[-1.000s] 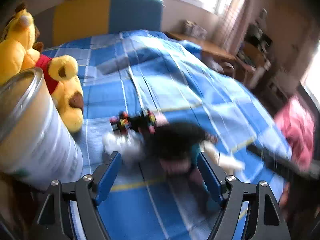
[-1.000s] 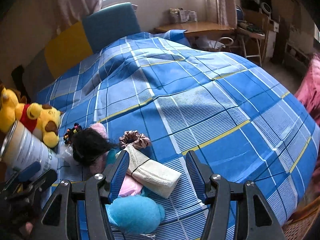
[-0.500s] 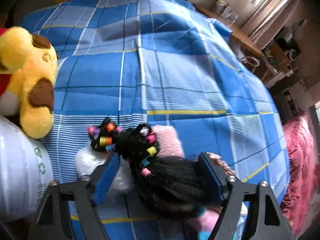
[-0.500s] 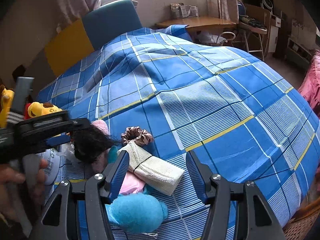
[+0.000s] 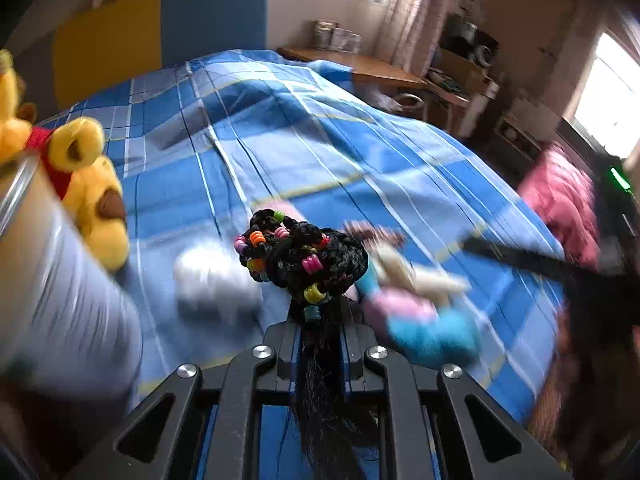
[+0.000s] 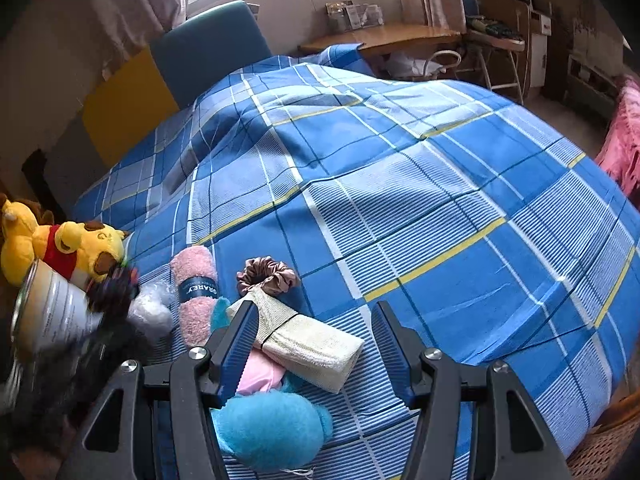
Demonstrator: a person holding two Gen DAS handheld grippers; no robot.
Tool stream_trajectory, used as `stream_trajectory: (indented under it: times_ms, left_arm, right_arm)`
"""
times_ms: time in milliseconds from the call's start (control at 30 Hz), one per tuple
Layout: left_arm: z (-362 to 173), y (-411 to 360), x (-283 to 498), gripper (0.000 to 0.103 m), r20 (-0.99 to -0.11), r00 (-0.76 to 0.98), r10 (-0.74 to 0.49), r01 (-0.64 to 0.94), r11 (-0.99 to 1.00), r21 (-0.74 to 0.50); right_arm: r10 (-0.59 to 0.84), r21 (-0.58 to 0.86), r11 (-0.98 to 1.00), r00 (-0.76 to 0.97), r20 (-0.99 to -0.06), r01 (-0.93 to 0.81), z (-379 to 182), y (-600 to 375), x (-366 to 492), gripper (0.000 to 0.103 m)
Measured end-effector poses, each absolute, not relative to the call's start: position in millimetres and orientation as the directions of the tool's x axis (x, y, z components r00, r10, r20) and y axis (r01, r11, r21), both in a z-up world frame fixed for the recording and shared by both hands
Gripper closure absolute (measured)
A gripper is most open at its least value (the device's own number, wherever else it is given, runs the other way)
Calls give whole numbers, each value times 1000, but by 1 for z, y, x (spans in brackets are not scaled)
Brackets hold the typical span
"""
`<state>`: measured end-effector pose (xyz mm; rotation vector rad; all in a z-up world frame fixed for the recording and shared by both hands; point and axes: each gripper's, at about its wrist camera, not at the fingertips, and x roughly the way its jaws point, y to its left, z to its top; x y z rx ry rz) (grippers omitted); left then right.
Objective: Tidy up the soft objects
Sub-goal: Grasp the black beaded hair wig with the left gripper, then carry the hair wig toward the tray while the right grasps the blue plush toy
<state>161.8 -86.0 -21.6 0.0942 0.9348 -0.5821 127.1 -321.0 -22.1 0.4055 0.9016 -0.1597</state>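
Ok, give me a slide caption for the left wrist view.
Left gripper shut on black beaded hairpiece, lifted over the blue plaid bed.

One yellow plush bear (image 6: 60, 246), one tin can (image 6: 50, 316), one brown scrunchie (image 6: 267, 276), one beaded black hairpiece (image 5: 300, 258).

blue plaid bedspread (image 6: 400, 184) with yellow lines, yellow plush bear (image 6: 60, 244) in red, black wig (image 5: 308, 260) with multicoloured beads.
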Motion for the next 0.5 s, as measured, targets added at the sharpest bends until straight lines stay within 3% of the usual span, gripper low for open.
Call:
stream_trajectory:
  times_ms: [333, 500]
  left_arm:
    - [-79, -53, 79, 88, -877, 366, -310, 499, 861, -96]
    - [-95, -49, 74, 88, -875, 380, -300, 450, 887, -109]
  right_arm:
    - [255, 420, 891, 574, -778, 172, -32, -306, 133, 44]
    - [288, 366, 928, 479, -829, 76, -42, -278, 140, 44]
